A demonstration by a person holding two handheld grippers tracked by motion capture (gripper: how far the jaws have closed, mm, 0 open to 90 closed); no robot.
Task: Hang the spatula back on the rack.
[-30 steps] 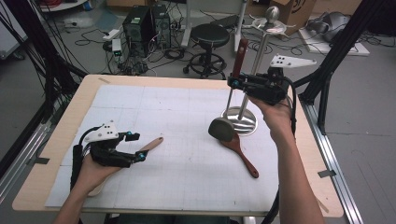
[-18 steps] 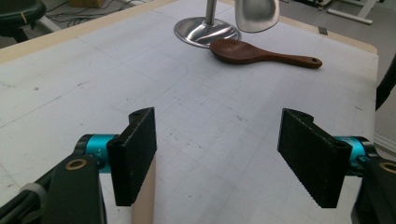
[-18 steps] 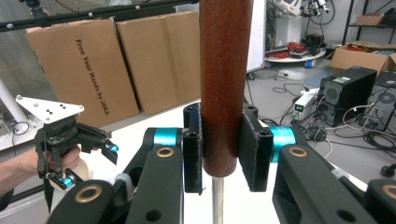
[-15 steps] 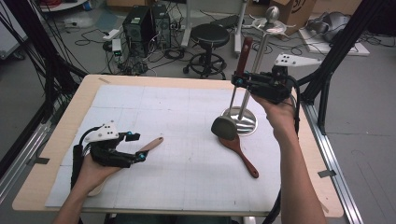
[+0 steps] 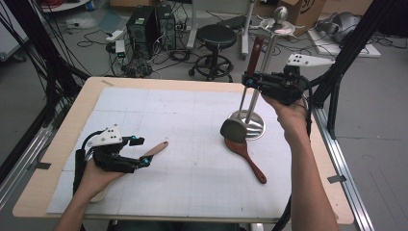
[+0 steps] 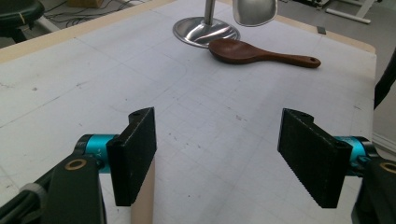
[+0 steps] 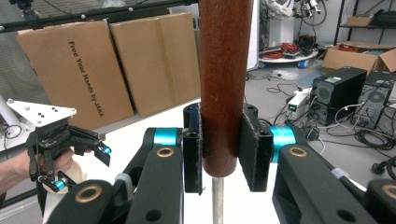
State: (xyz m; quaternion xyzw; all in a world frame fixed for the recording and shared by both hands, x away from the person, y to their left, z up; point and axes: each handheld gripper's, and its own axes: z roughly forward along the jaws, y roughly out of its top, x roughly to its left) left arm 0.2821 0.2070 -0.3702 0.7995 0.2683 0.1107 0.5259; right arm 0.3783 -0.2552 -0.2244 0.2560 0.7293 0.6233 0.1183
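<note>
The left gripper (image 5: 139, 150) lies on the table well to the left of the steel stand (image 5: 256, 126) and has not moved in the last second. Its 2 jaws are spread wide with nothing pressed between them. The pale wooden spatula (image 5: 156, 149) runs beneath 1 jaw, its free end pointing toward the stand, and it looks ready to be picked up later.

Closer to the stand, the dark wooden spoon (image 5: 245, 154) lies flat with its bowl just beside the stand's round base and its handle pointing away from the base, toward the near edge.

What has changed is small. The right gripper (image 5: 250, 79), raised beside the stand's pole, has drifted slightly toward that pole, carrying the steel turner (image 5: 234, 130) with it. Its 2 pads pinch the turner's red-brown handle (image 7: 224, 84) firmly. The turner hangs upright with its blade just above the base and the spoon's bowl. I judge that this brings the handle's top nearer the hooks at the stand's head, so hanging it up looks like the step in hand, not yet done.

The white gridded mat (image 5: 192, 110) covers most of the plywood table and carries only these 3 utensils and the stand. Beyond the stand lie a black stool (image 5: 216, 36), computer towers (image 5: 144, 21), loose cables and cardboard boxes (image 7: 70, 65).
</note>
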